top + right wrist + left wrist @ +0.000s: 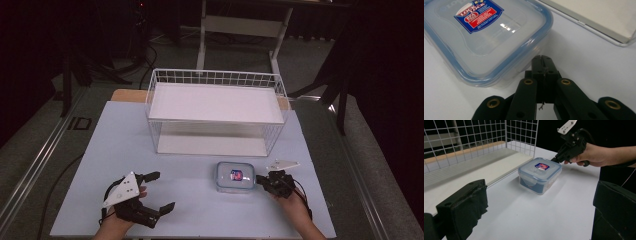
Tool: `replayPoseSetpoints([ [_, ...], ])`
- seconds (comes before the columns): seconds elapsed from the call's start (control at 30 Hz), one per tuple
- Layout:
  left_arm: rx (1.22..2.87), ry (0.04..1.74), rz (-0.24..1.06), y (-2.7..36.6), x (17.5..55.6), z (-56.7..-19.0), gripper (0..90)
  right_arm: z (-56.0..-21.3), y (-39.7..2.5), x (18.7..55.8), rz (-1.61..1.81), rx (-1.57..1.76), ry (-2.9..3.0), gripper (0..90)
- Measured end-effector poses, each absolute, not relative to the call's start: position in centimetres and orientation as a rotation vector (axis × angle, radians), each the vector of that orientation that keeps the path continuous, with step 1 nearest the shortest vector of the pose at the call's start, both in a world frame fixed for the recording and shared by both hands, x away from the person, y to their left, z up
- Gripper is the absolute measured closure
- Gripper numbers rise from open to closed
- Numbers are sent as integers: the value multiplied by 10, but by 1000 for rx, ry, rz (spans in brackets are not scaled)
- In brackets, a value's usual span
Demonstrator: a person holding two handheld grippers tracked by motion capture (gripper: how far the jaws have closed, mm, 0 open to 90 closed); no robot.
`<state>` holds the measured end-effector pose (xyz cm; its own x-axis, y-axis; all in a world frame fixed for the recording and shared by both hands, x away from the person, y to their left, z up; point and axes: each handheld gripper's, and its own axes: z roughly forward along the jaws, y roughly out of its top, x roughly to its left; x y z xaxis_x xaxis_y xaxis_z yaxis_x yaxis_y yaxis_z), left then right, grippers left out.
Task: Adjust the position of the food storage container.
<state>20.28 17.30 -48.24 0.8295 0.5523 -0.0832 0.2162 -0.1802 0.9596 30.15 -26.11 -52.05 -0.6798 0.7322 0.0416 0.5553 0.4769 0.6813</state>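
1. Dark floor and curtains surround a pale tabletop (125, 150), with a white wire basket (215, 110) at the upper centre of the high view.
2. Below the basket, right of centre, sits a clear lidded box (235, 177) with a blue rim and a red-and-blue label.
3. At the lower left, the left hand-held gripper (159, 192) rests with jaws wide apart, holding nothing.
4. At the lower right, the right hand-held gripper (260, 179) has its jaws together, the tips at the box's right edge.

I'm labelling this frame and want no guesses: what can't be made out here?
- Contents of the container: hidden by its cloudy lid in all views.
- Small print on its label: too small to read.
- Whether the shut right tool touches the container: right gripper view leaves it unclear.
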Motion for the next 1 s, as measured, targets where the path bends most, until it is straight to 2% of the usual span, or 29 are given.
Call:
replayPoseSetpoints([
  [0.43,1764,592,327,172,204,-483,4,-513,-269,286,1015,1117,2464,900],
  [0.87,1762,598,320,172,204,-484,4,-515,-246,294,1012,1093,2499,900],
  [1.0,1762,597,317,172,204,-484,4,-517,-226,301,1013,1061,2522,900],
])
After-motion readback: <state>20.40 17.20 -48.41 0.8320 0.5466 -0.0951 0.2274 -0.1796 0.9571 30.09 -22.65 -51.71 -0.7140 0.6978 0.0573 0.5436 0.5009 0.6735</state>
